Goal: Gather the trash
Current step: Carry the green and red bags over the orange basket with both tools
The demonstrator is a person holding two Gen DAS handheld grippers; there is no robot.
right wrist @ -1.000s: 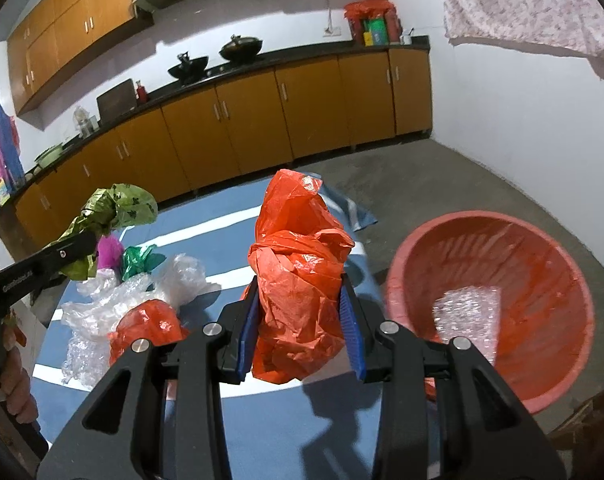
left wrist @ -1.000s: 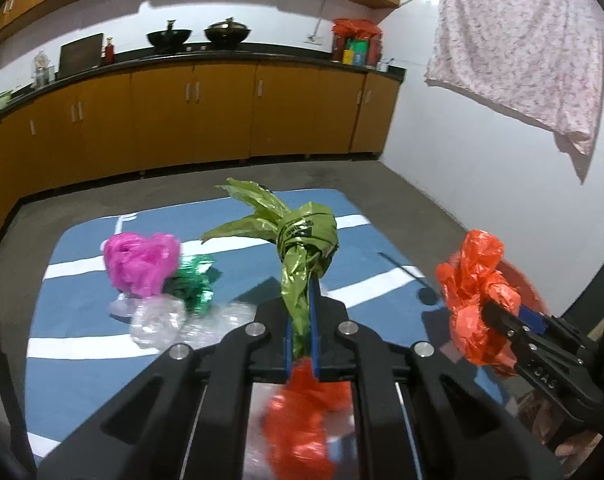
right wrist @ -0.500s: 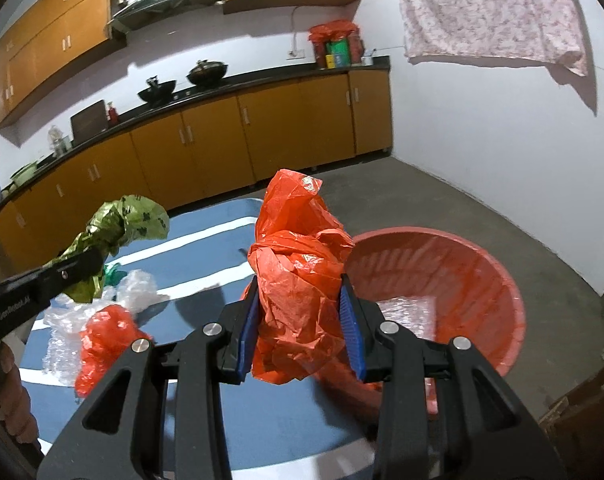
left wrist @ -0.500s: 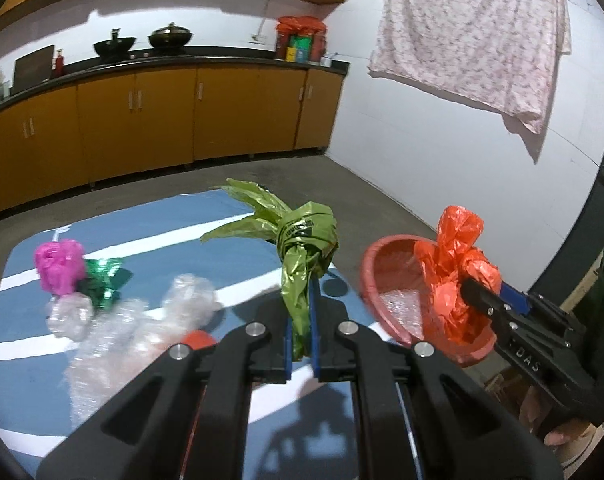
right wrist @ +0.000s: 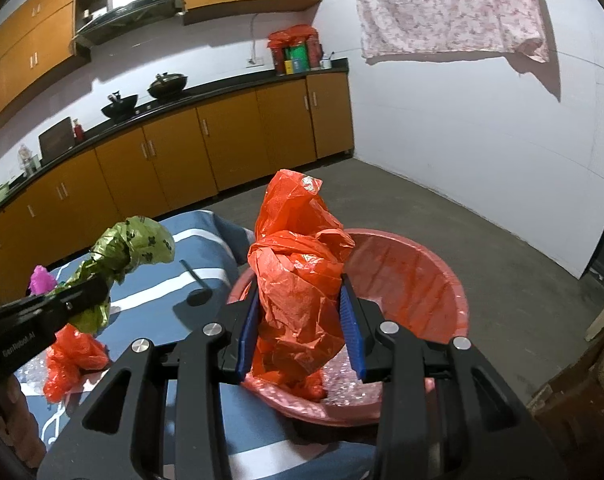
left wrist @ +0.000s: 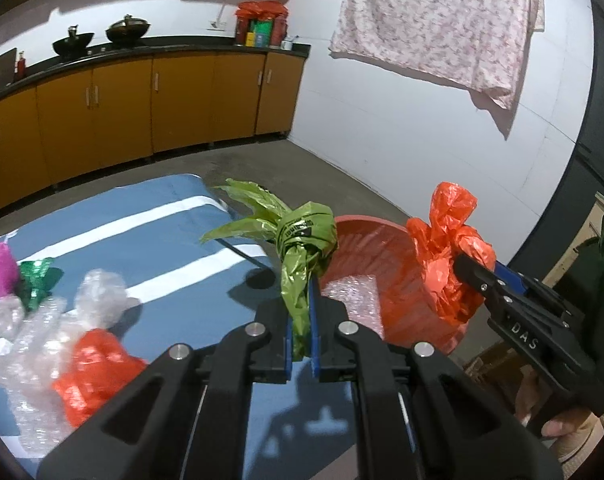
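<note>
The red basin [right wrist: 430, 276] is sitting just ahead of and below the right gripper [right wrist: 300, 336], whose blue pads are clamping a crumpled orange bag [right wrist: 302, 280] above the basin's near rim. The left gripper [left wrist: 301, 334], jaws pinched narrow, is gripping the knotted green bag [left wrist: 302, 248] beside the basin. Loose wrappers [left wrist: 90, 356] are lying left of it.
</note>
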